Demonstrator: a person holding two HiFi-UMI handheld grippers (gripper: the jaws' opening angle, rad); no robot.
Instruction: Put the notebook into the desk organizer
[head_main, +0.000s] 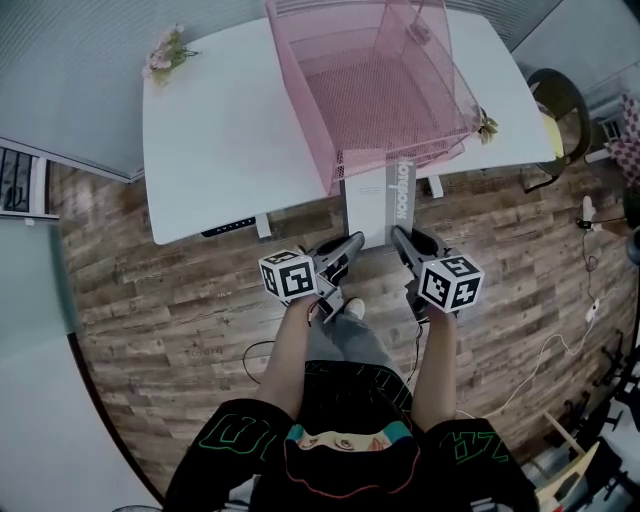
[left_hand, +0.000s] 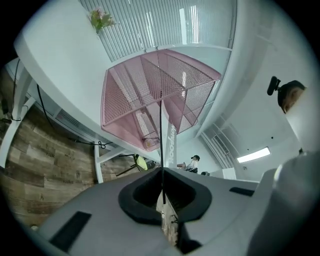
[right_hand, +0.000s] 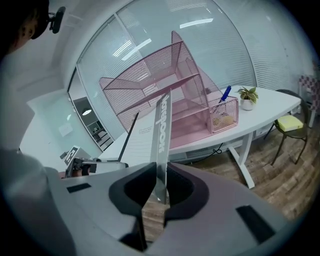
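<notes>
The grey notebook (head_main: 372, 205) hangs in the air at the table's near edge, its far end meeting the pink mesh desk organizer (head_main: 380, 90). My left gripper (head_main: 352, 243) is shut on the notebook's near left corner. My right gripper (head_main: 398, 238) is shut on its near right side by the printed spine. In the left gripper view the notebook (left_hand: 161, 135) shows edge-on as a thin dark line running from the gripper (left_hand: 162, 192) up to the organizer (left_hand: 150, 95). The right gripper view has the spine (right_hand: 161, 135) rising from the gripper (right_hand: 159, 192) toward the organizer (right_hand: 165, 85).
The organizer stands on a white table (head_main: 220, 130). A flower sprig (head_main: 165, 50) lies at the table's far left, a small potted plant (head_main: 488, 125) at its right. A chair (head_main: 555, 110) stands right of the table. Cables (head_main: 560, 350) trail over the wood floor.
</notes>
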